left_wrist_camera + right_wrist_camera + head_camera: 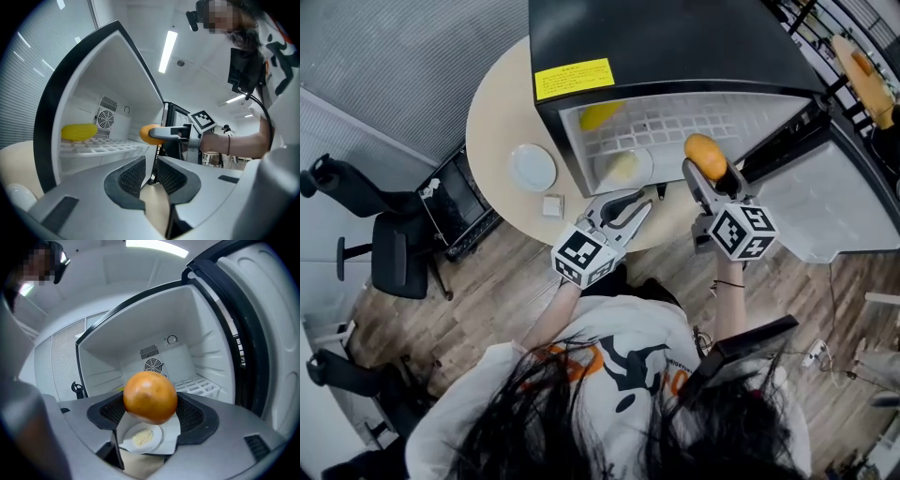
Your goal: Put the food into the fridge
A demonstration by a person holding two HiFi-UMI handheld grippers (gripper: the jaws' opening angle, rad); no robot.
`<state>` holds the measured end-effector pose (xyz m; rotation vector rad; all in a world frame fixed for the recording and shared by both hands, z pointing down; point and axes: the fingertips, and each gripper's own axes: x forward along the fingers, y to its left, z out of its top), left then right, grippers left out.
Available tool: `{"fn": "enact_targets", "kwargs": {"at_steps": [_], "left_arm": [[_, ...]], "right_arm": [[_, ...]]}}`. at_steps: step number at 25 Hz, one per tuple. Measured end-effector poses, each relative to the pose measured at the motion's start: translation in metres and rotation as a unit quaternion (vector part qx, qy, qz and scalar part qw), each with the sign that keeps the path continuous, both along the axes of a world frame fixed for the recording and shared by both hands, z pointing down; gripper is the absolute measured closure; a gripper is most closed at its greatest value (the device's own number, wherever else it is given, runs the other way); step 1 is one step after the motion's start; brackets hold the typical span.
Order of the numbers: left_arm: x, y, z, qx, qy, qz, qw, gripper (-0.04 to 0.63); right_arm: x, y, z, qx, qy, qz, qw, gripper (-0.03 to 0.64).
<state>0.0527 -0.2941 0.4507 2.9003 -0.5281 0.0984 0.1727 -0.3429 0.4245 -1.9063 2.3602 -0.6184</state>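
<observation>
My right gripper (706,176) (151,414) is shut on an orange fruit (705,155) (150,397) just in front of the open fridge (675,56), a black mini fridge on a round table. The left gripper view shows the same fruit (148,133) level with the white shelf (108,149). A yellow food item (600,115) (78,131) lies on that shelf. Below it, a plate of pale food (623,167) (140,437) sits on the fridge floor. My left gripper (633,208) (151,176) hovers at the table's near edge, slightly open, holding nothing.
The fridge door (839,202) (262,333) swings out to the right. An empty white plate (532,167) and a small white square (552,205) lie on the table (497,122) left of the fridge. An office chair (384,248) stands at the left.
</observation>
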Motion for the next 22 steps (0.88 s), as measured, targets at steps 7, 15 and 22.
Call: {"fn": "enact_targets", "kwargs": {"at_steps": [7, 15, 22], "left_arm": [[-0.006, -0.011, -0.005, 0.001, -0.003, -0.043, 0.9991, 0.523], [-0.010, -0.013, -0.007, 0.000, -0.004, -0.090, 0.9959, 0.523], [-0.016, -0.020, -0.011, -0.001, 0.003, -0.120, 0.9927, 0.523]], "right_arm": [[0.005, -0.058, -0.005, -0.003, 0.045, -0.054, 0.998, 0.273], [0.010, -0.120, 0.004, -0.020, 0.096, -0.092, 0.991, 0.273], [0.013, -0.145, 0.010, -0.052, 0.136, -0.082, 0.986, 0.273]]}}
